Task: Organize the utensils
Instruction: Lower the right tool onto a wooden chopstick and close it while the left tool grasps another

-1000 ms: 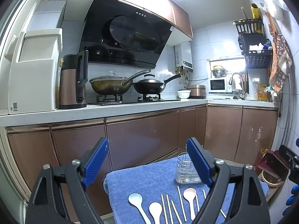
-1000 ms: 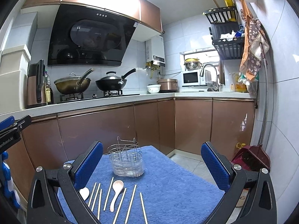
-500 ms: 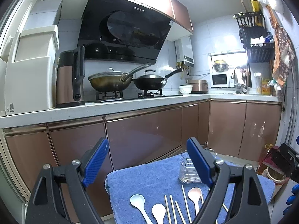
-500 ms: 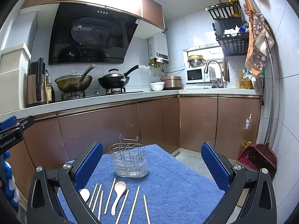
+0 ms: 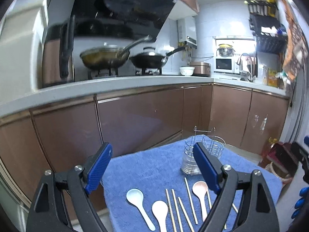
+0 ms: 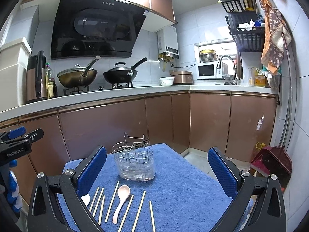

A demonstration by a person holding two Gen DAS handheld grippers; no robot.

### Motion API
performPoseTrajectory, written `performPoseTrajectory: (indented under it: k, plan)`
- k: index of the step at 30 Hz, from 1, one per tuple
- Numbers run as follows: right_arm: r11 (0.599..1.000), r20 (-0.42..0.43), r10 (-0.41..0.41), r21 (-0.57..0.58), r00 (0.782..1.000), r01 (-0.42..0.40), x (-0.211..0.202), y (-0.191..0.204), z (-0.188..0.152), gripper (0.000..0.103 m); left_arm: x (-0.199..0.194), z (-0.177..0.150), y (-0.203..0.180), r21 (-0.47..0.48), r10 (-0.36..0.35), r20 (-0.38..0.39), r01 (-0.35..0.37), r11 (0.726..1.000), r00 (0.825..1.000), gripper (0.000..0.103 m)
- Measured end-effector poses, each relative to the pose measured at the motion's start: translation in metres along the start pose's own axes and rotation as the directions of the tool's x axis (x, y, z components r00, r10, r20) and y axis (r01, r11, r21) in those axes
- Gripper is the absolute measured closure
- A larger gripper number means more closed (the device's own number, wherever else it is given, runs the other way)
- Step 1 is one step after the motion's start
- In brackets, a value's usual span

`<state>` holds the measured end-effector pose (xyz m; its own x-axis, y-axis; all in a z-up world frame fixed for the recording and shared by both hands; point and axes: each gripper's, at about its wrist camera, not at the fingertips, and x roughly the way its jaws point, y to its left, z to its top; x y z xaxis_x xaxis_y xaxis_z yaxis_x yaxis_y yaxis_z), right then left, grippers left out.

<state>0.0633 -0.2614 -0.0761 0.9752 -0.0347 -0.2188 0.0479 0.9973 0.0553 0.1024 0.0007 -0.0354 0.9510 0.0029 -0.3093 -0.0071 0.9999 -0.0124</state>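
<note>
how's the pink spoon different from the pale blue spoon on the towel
The pink spoon lies among the chopsticks, nearer the wire utensil holder; the pale blue spoon lies farthest left, clear of them. Their colours differ: pinkish against bluish-white. Both lie flat on the blue towel, bowls toward the holder, untouched by either gripper.

Through the left wrist camera the view has tipped downward and closer: the wire utensil holder with a clear base (image 5: 202, 154) now shows left and above the right blue pad instead of behind it, and the pale blue spoon (image 5: 138, 201), white spoon (image 5: 160, 212) and pink spoon (image 5: 199, 195) sit higher in frame. The background is now motion-blurred. In the right wrist view, the blue towel-covered surface (image 6: 183, 185) has risen slightly.
</note>
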Motion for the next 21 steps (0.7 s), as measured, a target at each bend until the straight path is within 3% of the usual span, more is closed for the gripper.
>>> performPoseTrajectory:
  k: [4,6,10,12,15,17,19,21]
  plan:
    - [1.000,-0.037,0.025,-0.006,0.999,-0.025,0.010,-0.003,0.004,0.000,0.019,0.005,0.032,-0.102,-0.051,-0.070,0.043,0.994,0.996,0.018]
    - [0.999,-0.066,0.039,-0.007,0.997,-0.039,0.017,-0.004,0.005,0.000,0.035,0.004,0.049,-0.162,-0.128,-0.139,0.105,0.981,0.982,0.018]
    - [0.997,-0.192,0.069,-0.015,0.979,-0.073,0.044,-0.006,-0.003,0.000,0.068,-0.014,0.065,-0.263,-0.274,-0.284,0.200,0.944,0.919,0.020]
    - [0.994,-0.267,0.109,0.018,0.957,-0.109,0.061,-0.010,-0.011,0.000,0.088,-0.027,0.064,-0.298,-0.346,-0.353,0.247,0.922,0.869,0.020]
    - [0.989,-0.363,0.148,0.036,0.920,-0.145,0.085,-0.011,-0.025,0.005,0.123,-0.045,0.058,-0.360,-0.430,-0.458,0.280,0.890,0.778,0.021]
    - [0.980,-0.426,0.196,0.064,0.883,-0.186,0.099,-0.012,-0.034,0.016,0.147,-0.058,0.051,-0.392,-0.462,-0.520,0.280,0.876,0.718,0.023]
    - [0.974,-0.500,0.226,0.087,0.836,-0.212,0.120,-0.013,-0.044,0.035,0.165,-0.066,0.047,-0.402,-0.475,-0.556,0.280,0.872,0.682,0.035]
    - [0.968,-0.576,0.243,0.094,0.781,-0.232,0.143,-0.015,-0.056,0.050,0.185,-0.077,0.040,-0.424,-0.494,-0.605,0.273,0.864,0.625,0.045]
